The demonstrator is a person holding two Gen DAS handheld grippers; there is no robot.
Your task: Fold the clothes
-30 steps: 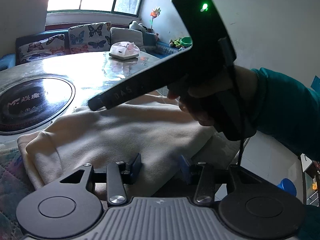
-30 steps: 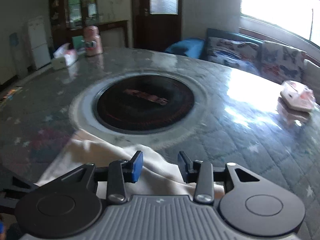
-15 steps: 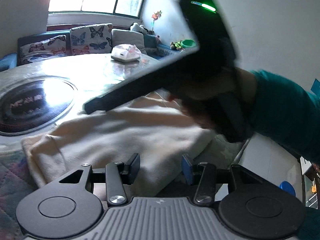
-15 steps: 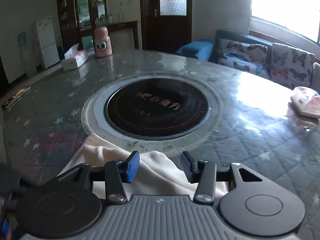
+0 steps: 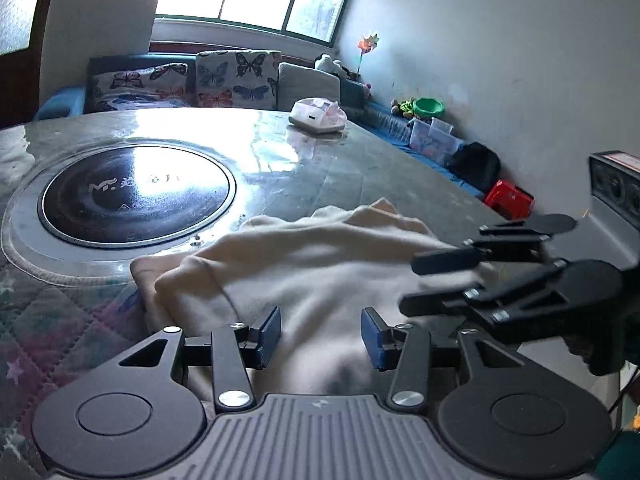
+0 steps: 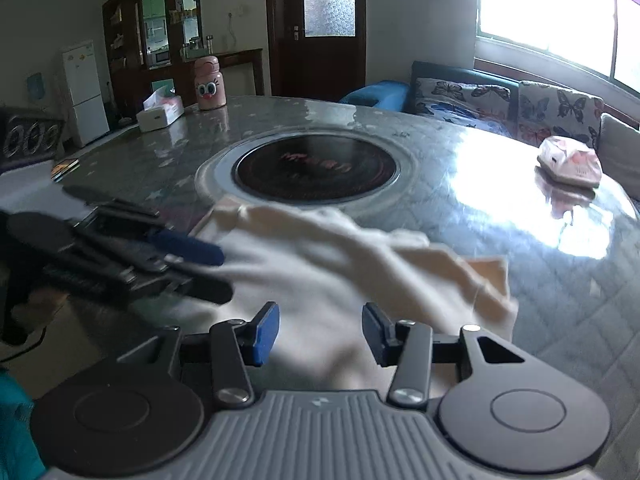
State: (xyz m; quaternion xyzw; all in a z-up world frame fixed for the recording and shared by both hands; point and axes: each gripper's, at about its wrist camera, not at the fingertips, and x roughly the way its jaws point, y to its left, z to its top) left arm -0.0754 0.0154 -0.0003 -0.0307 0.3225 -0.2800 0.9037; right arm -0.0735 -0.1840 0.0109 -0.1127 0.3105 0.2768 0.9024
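While both tools hover over the table:
Garments: one crumpled cream fleece garment (image 5: 320, 264), at 6 o'clock of the round black hotplate (image 5: 136, 196).
Left gripper (image 5: 320, 338): released, empty.
Right gripper (image 6: 320, 334): released, empty, level.

You're in a home: butterfly-cushioned sofa (image 5: 192, 84) at twelve o'clock, fridge (image 6: 84, 92) and wooden door (image 6: 320, 28) behind the counter (image 6: 500, 208).

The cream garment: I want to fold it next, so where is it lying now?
The cream garment lies rumpled at the near edge of the table, just in front of the round black hob, under both open grippers.
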